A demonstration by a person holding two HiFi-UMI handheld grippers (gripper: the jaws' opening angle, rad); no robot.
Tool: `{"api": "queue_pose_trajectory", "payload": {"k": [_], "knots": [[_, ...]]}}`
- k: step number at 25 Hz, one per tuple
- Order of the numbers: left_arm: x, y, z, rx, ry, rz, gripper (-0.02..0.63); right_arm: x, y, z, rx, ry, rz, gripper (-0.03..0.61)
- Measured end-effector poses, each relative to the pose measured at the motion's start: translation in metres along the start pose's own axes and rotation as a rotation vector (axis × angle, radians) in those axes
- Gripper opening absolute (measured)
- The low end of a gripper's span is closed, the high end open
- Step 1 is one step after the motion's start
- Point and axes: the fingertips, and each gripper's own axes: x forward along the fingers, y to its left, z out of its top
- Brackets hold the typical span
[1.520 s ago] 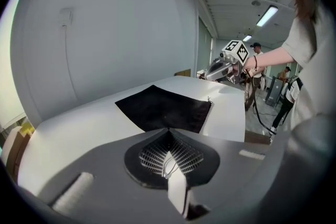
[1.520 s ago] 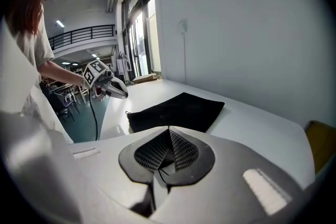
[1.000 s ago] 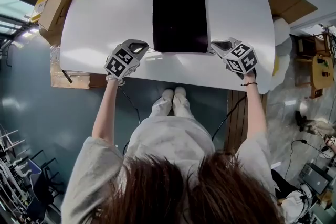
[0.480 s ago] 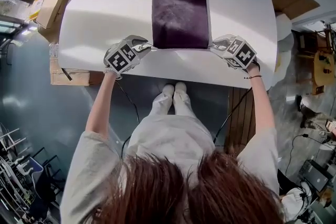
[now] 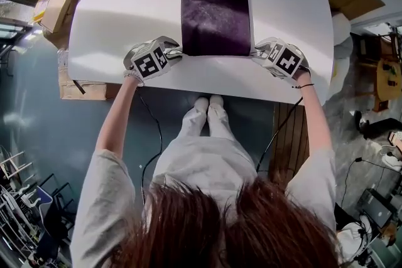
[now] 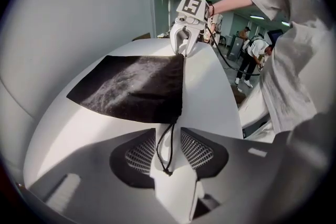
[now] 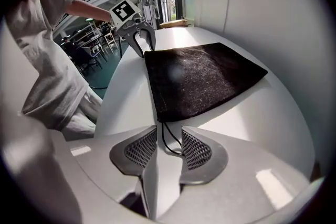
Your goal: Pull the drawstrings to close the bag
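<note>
bag (image 5: 215, 12) centred, table (image 5: 119, 16) bare either side

Cardboard boxes (image 5: 58, 4) are sitting just beside the white table (image 5: 289, 16), toward the head view's left edge.

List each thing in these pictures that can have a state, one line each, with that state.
left gripper: open, jaws have just been opening.
right gripper: open, jaws have just been opening.
bag: flat on the table, mouth not cinched.
left drawstring loop: slack between the left gripper's jaws, not pinched.
right drawstring loop: slack between the right gripper's jaws, not pinched.
</note>
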Motion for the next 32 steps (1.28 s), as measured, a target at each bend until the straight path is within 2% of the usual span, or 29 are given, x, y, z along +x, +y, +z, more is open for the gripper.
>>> {"api": "queue_pose_trajectory", "payload": {"k": [11,19,25,32], "knots": [[0.000,-0.002,0.001,-0.042,0.009,-0.071,0.109,0.007,0.000,-0.003,-0.040,0.050,0.010,0.153],[0.000,-0.002,-0.001,-0.088,0.008,-0.057,0.104,0.009,0.006,-0.003,-0.106,0.087,-0.002,0.121],[-0.001,-0.003,0.000,-0.130,0.005,-0.040,0.092,0.008,0.009,-0.004,-0.116,0.086,-0.006,0.089],[-0.001,-0.006,-0.003,-0.138,0.028,-0.041,0.057,0.010,0.011,-0.003,-0.123,0.101,-0.008,0.058]]}}
